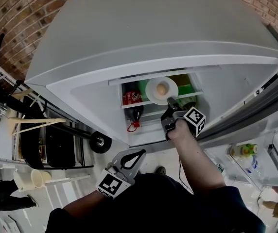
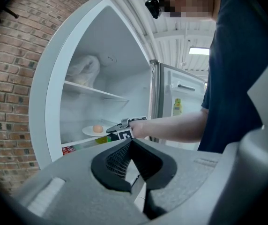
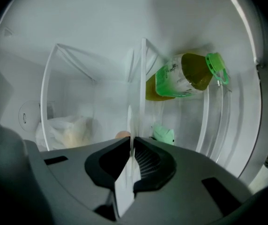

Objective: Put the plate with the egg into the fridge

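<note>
The right gripper (image 1: 169, 103) reaches into the open fridge (image 1: 129, 42). Its own view shows its fingers (image 3: 145, 161) pinching the rim of the white plate (image 3: 130, 118), which runs edge-on straight out from between them. The egg (image 3: 121, 134) peeks up just beyond the fingertips, to one side of that rim. Only this view shows the green-capped bottle (image 3: 186, 76) and a pale bag (image 3: 66, 132) deeper in, one on either side of the plate's line. The head view gives the plate face-on instead, just past the fingertips, with the egg at its centre and a red can (image 1: 132, 97) below and beside it. The left gripper (image 2: 131, 142), held well back from the fridge, has its fingers pressed together on nothing. Its view sees the plate side-on, level over a shelf (image 2: 78, 142); whether the two touch cannot be told.
</note>
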Demonstrator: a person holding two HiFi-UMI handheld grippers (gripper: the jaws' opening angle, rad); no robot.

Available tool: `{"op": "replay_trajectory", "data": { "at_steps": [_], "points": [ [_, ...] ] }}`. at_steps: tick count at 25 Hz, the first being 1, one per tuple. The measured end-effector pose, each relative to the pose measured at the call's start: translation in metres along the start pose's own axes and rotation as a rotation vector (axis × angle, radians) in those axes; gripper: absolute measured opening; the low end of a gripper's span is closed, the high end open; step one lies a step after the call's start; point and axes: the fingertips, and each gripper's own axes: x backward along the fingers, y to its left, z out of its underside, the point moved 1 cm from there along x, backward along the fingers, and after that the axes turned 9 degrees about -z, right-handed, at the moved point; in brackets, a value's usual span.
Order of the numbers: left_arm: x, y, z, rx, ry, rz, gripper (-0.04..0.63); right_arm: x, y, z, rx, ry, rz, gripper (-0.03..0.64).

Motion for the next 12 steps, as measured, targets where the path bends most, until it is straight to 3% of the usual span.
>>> {"op": "replay_trajectory", "data": {
  "at_steps": [6, 9, 12],
  "points": [
    [0.003, -0.001, -0.002, 0.013, -0.012, -0.002, 0.005, -0.001, 0.001, 0.001, 0.020, 0.000, -0.004, 0.027],
    [0.005, -0.001, -0.002, 0.012, -0.014, -0.003, 0.005, -0.001, 0.008, 0.000, 0.019, -0.011, -0.055, 0.124],
    [0.007, -0.001, -0.003, 0.013, -0.018, -0.007, 0.005, 0.002, 0.013, -0.004, 0.028, -0.040, -0.081, 0.168]
  ]
}}
